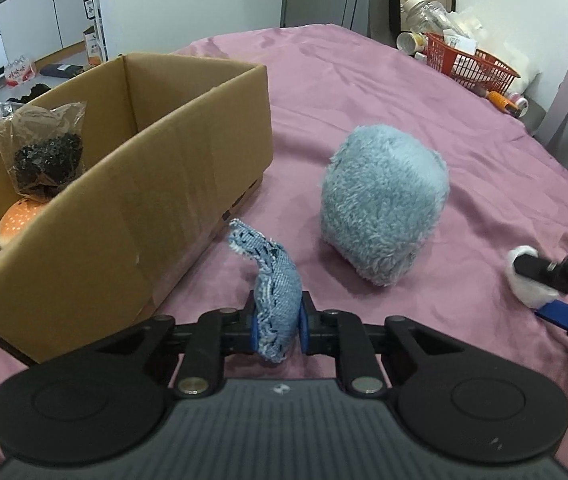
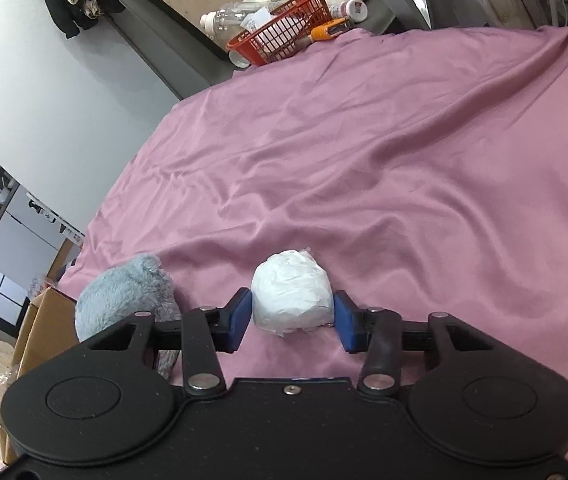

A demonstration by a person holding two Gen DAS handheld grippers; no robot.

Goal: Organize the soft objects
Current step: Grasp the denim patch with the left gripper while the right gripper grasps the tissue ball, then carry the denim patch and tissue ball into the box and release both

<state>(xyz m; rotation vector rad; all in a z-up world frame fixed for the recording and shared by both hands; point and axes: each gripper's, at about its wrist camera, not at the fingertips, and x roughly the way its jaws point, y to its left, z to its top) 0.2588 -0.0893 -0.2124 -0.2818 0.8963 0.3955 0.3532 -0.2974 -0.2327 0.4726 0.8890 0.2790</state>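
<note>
Left gripper (image 1: 277, 322) fingers clamp the limp blue denim scrap (image 1: 274, 280) mid-fold; right gripper (image 2: 292, 322) fingers pinch the light, crushable white paper wad (image 2: 291, 294) across its middle.

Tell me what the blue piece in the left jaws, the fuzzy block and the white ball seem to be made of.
Blue piece: woven, denim-like cloth, matte, with frayed pale edges. Fuzzy block: long-pile plush, grey-blue, shaggy fibres standing off it; filling hidden. White ball: crumpled thin paper or plastic film, creased, slightly glossy; which one is unclear.
</note>
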